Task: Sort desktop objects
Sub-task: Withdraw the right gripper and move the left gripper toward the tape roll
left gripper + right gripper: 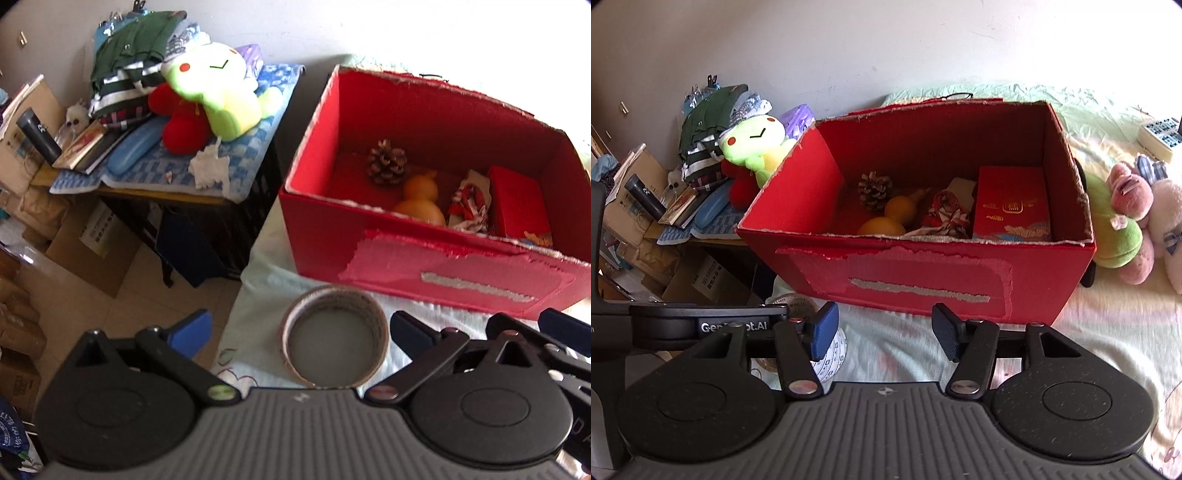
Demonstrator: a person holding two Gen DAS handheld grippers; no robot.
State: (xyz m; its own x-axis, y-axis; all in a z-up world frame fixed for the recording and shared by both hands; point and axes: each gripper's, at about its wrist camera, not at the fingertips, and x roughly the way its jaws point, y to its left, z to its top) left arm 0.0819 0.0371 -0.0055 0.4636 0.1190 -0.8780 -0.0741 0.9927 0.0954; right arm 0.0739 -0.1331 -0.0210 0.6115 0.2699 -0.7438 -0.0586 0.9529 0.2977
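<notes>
Tape roll (334, 338): on bed, before red box (436, 254) | left gripper (301, 325) fingers spread wide, empty, straddling roll; centre before closing | right gripper (882, 328) fingers parted, empty.

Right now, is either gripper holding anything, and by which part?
Nothing is held. The left gripper is open around the tape roll without clamping it; the right gripper is open and empty.

Both wrist views look down, near — sharing the red box (424, 254) (916, 273).
</notes>
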